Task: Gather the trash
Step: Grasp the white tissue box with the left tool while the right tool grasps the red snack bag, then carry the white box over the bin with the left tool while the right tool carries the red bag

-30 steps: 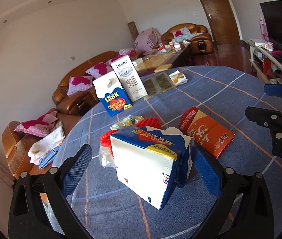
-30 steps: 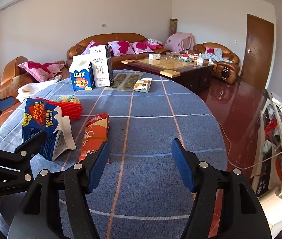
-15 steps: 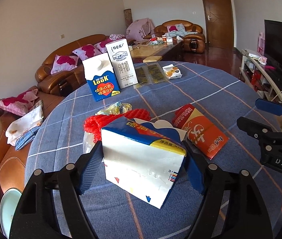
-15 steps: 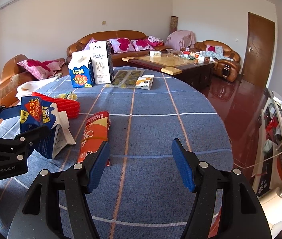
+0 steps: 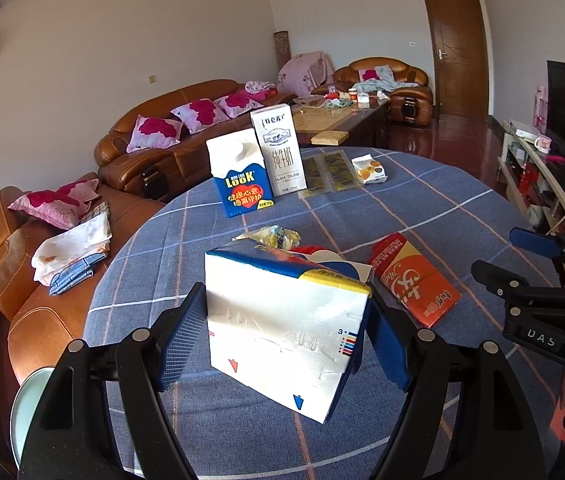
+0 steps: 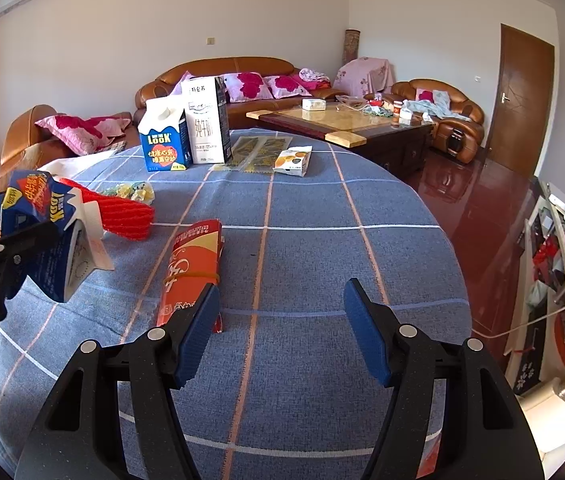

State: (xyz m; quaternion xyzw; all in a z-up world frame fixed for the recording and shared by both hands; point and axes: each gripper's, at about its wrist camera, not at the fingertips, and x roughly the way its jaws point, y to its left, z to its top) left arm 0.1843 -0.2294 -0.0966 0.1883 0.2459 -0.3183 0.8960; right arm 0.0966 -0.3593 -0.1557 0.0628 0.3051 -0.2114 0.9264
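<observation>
Here, left hand-held gripper clamping milk carton

I am looking at a round table wearing a blue checked cloth. A flat red packet is lying just ahead of my right tool, to its left. Far ahead, a blue carton and a white carton are standing side by side. A small snack pack is lying near them.

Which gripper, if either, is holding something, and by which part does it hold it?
The left gripper holds the blue and white carton by its two opposite side walls near the base, clear of the tablecloth. The right gripper stands open and holds nothing.
</observation>
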